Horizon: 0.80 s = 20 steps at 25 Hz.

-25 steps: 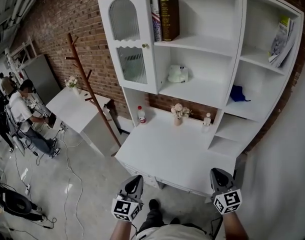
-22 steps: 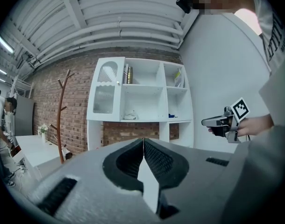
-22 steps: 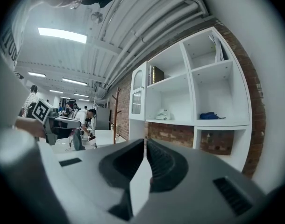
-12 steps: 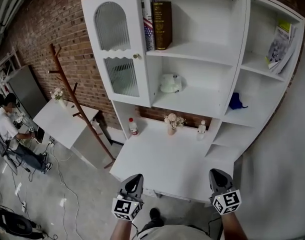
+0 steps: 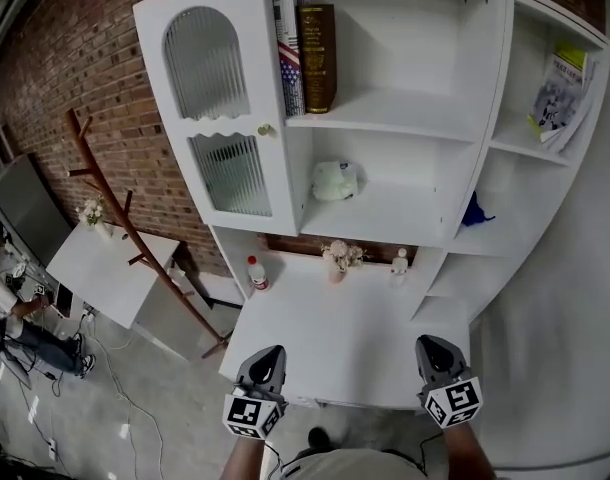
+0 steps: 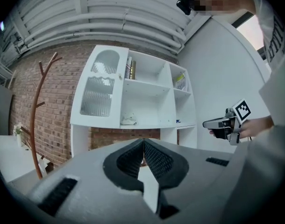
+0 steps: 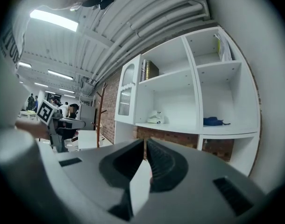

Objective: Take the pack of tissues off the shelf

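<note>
The pack of tissues (image 5: pixel 335 180), pale green and white, lies on the middle shelf of the white shelf unit (image 5: pixel 385 213); it also shows as the small pack (image 6: pixel 129 121) in the left gripper view and the pack (image 7: pixel 155 118) in the right gripper view. My left gripper (image 5: pixel 268 353) hovers at the near edge of the white desk (image 5: pixel 345 338), shut and empty. My right gripper (image 5: pixel 432 346) is level with it further right, jaws together with nothing between them. Both point towards the shelf unit and are far from the pack. The left jaws (image 6: pixel 143 141) and right jaws (image 7: pixel 146 141) hold nothing.
Books (image 5: pixel 305 48) stand on the top shelf, magazines (image 5: pixel 555 88) in the upper right compartment, a blue item (image 5: pixel 473 211) below them. On the desk's back stand a red-capped bottle (image 5: pixel 255 273), a flower vase (image 5: pixel 337 258) and a small bottle (image 5: pixel 400 263). A wooden coat rack (image 5: pixel 125 228) stands left.
The shelf unit and desk have come nearer and shifted left in the head view. Both grippers have advanced to the desk's near edge, still shut and side by side.
</note>
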Each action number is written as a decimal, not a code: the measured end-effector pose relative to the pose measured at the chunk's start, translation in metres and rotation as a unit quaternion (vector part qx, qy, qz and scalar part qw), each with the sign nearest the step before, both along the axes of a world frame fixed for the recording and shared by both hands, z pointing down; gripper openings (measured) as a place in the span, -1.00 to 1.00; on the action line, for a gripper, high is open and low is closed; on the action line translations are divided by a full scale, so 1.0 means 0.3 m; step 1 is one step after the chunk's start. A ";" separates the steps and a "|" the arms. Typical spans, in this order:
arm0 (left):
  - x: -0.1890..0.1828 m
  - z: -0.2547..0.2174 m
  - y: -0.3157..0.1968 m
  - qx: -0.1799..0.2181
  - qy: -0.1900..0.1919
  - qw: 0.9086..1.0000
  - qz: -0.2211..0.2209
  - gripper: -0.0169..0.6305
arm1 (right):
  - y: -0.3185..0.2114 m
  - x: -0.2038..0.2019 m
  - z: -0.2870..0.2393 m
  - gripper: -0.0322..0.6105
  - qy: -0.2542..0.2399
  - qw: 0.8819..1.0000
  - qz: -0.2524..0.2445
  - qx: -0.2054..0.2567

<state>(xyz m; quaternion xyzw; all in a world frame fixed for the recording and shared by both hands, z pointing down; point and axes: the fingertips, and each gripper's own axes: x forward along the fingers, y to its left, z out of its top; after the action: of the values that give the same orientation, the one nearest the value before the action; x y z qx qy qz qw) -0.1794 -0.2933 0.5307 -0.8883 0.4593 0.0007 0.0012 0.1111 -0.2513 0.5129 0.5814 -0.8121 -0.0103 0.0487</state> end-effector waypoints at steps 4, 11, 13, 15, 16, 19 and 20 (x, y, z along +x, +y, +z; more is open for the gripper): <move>-0.007 -0.003 -0.077 -0.001 -0.009 1.000 0.024 -0.87 | -0.027 -0.036 -0.014 -0.79 0.004 1.000 0.019 0.004; 0.002 -0.018 -0.171 0.009 -0.041 0.997 0.065 -0.87 | -0.039 -0.073 -0.026 -0.79 0.008 0.999 0.050 0.006; 0.011 -0.032 -0.189 0.015 -0.039 0.996 0.074 -0.87 | -0.035 -0.084 -0.034 -0.79 0.010 0.998 0.054 0.006; 0.026 -0.037 -0.200 0.015 -0.039 0.996 0.082 -0.87 | -0.033 -0.090 -0.038 -0.79 0.012 0.998 0.056 0.005; 0.036 -0.037 -0.202 0.014 -0.041 0.995 0.087 -0.87 | -0.033 -0.090 -0.037 -0.79 0.013 0.998 0.057 0.003; 0.071 -0.055 -0.214 0.029 -0.049 0.993 0.101 -0.87 | -0.032 -0.078 -0.040 -0.79 0.018 0.998 0.058 0.000; 0.083 -0.065 -0.220 0.036 -0.051 0.993 0.103 -0.87 | -0.034 -0.072 -0.043 -0.79 0.018 0.998 0.059 0.000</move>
<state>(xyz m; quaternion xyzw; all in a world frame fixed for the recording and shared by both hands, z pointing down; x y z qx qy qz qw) -0.1543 -0.3594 0.5114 -0.9292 0.3643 -0.0277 0.0565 0.0896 -0.2614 0.4999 0.6277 -0.7756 -0.0176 0.0637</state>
